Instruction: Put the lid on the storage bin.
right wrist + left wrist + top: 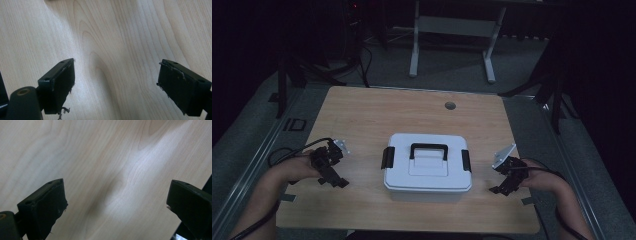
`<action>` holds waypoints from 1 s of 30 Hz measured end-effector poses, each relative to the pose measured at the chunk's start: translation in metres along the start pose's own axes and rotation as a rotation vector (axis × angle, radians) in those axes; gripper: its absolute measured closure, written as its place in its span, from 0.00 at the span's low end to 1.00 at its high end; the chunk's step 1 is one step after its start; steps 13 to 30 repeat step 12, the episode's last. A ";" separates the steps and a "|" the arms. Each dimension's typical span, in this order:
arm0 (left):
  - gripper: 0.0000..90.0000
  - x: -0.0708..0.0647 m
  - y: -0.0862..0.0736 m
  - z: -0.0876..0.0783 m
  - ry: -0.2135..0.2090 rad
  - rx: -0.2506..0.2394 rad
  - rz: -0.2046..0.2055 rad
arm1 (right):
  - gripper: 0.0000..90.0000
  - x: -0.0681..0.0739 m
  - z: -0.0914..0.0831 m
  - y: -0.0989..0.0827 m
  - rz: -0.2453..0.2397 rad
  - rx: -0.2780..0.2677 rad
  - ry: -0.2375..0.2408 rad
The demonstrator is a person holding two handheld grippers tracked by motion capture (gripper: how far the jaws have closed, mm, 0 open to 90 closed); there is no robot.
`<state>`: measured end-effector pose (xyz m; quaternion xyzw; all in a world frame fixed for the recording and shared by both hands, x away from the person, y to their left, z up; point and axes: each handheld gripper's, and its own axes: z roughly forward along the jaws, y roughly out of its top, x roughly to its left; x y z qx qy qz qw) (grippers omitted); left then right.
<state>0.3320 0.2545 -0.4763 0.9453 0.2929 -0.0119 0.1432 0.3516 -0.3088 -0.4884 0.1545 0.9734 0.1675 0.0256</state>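
Observation:
A white lidded box (427,170) with a black carry handle (428,149) and black side latches sits on the wooden table (377,115), near the front middle. My left gripper (333,181) rests low over the table to the box's left, held in a hand. My right gripper (501,190) is to the box's right, also in a hand. In the left gripper view my left gripper (116,200) points down at bare wood, jaws wide apart with nothing between. In the right gripper view my right gripper (116,80) likewise stands open over bare wood.
A round cable hole (450,105) sits near the table's far edge. Beyond the table stands a white metal frame (452,40) on a grey floor, with dark stands at both sides. Cables trail from both grippers off the table's front corners.

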 end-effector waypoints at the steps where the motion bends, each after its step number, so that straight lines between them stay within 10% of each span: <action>1: 0.02 0.001 -0.002 0.001 0.003 0.004 -0.010 | 0.15 0.000 0.000 0.000 -0.001 0.000 -0.002; 30: 0.02 0.008 -0.021 0.005 0.013 0.003 -0.044 | 0.15 -0.001 0.003 -0.001 -0.006 -0.003 -0.003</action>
